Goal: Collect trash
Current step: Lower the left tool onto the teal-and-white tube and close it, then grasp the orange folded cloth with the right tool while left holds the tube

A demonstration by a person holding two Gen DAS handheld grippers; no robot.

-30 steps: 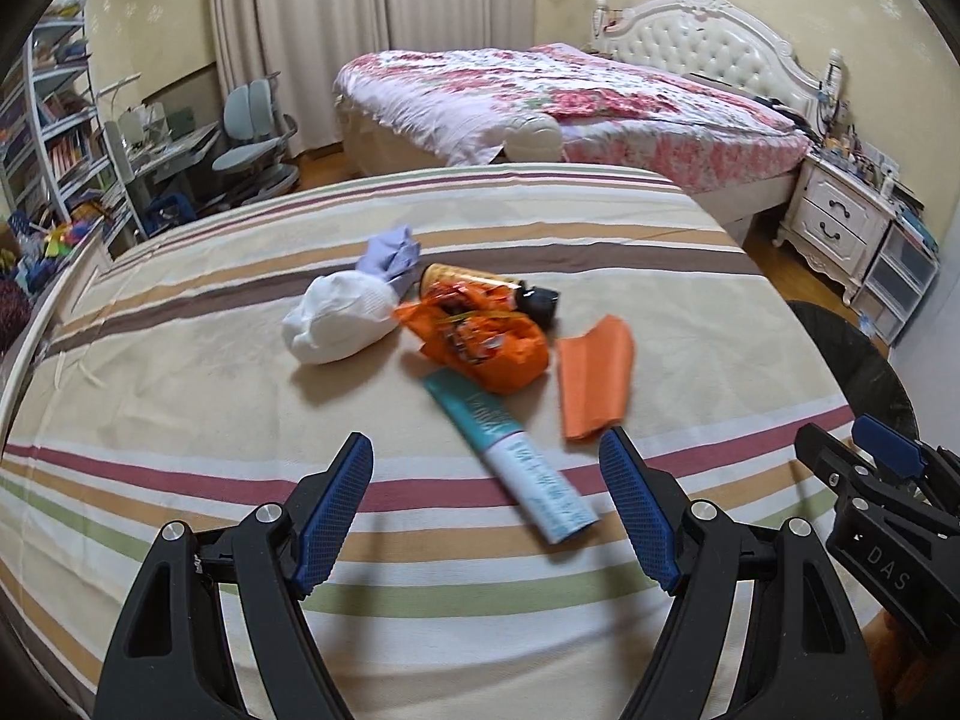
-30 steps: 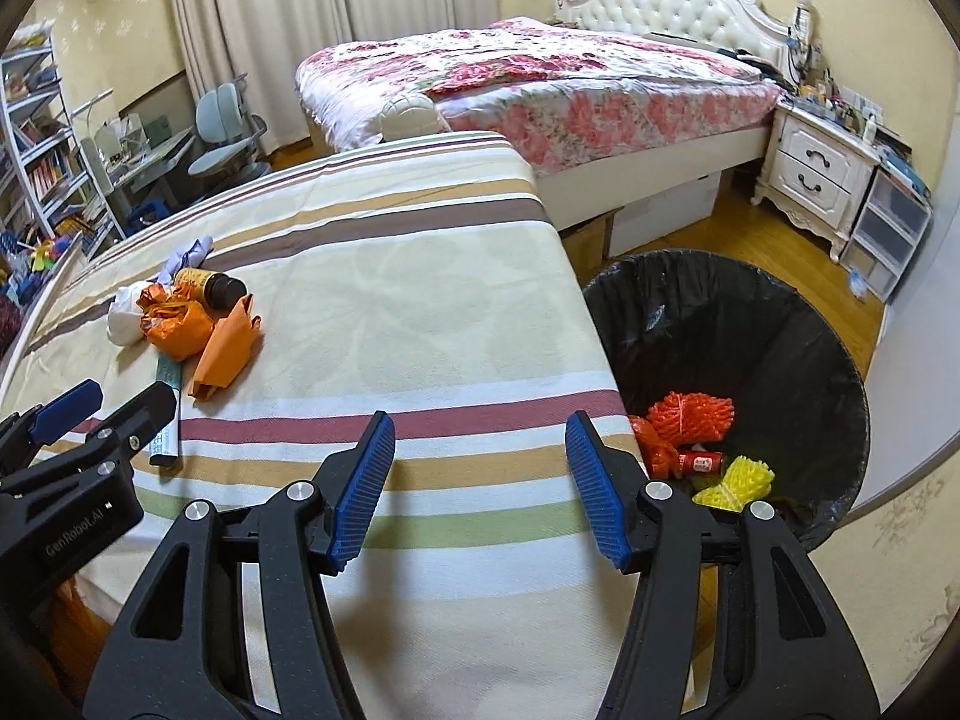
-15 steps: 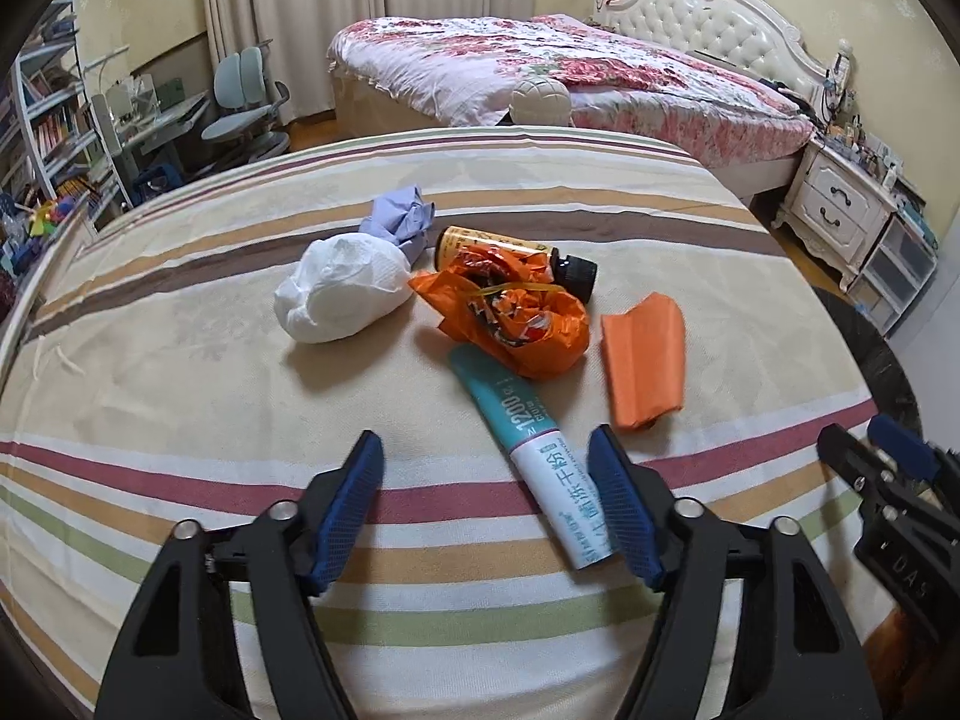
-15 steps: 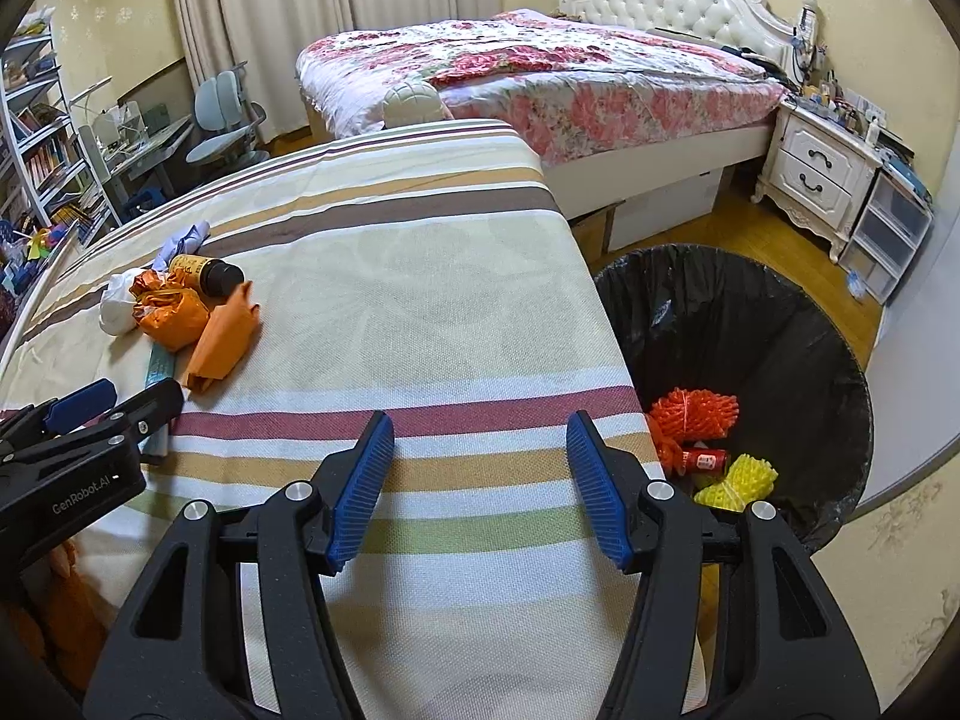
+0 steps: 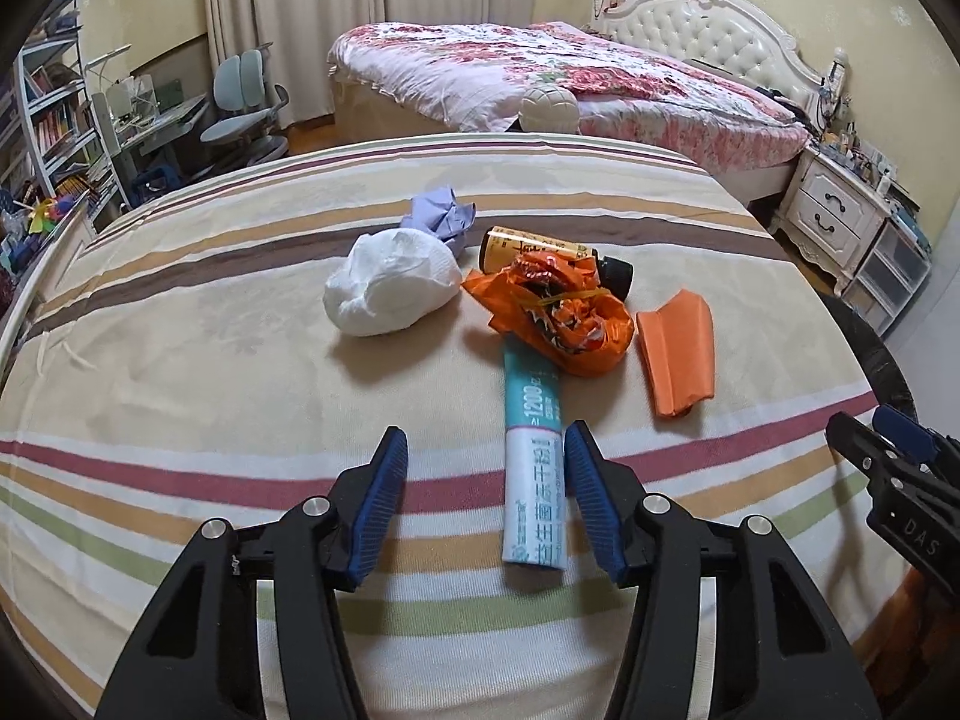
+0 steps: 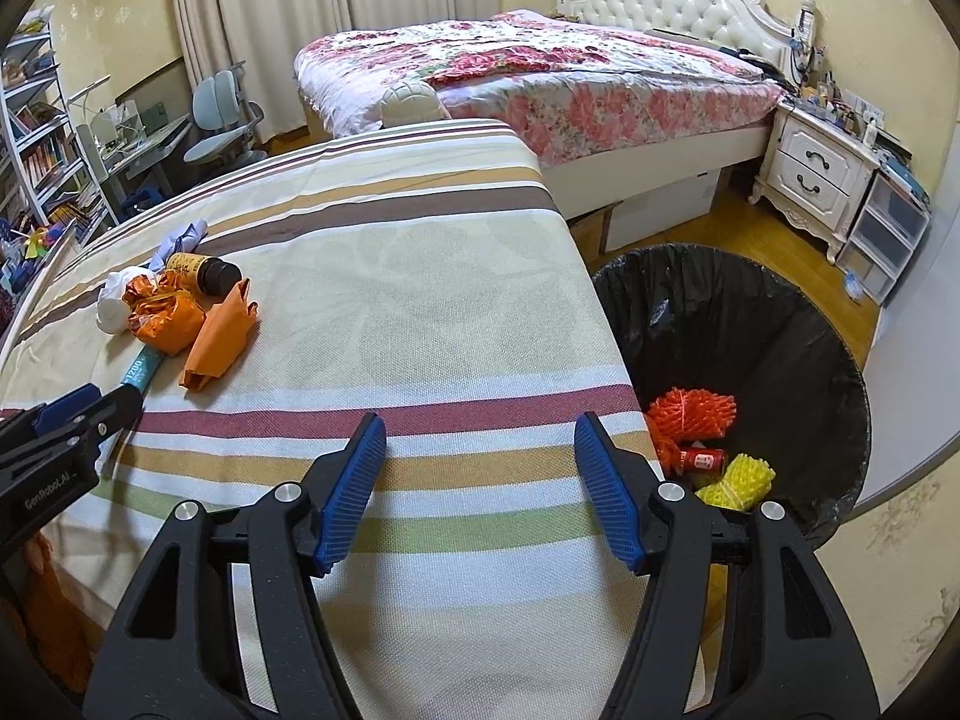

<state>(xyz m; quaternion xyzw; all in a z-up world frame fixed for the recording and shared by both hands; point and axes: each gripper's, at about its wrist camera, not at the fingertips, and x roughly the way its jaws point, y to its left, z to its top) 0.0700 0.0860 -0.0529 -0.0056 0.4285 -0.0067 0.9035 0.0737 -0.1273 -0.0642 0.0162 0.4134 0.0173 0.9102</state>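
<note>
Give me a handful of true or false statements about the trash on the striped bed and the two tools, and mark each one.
1. The left tool is open, with the teal and white tube between its fingers. True.
2. The right tool is shut on the orange paper. False: it is open and holds nothing; the orange folded paper lies on the striped bed.
3. The black bin is empty. False: it already holds orange and yellow mesh and a small red can.
4. The white crumpled bag lies left of the orange wrapper in the left wrist view. True.
5. The brown bottle stands upright. False: it lies on its side.
</note>
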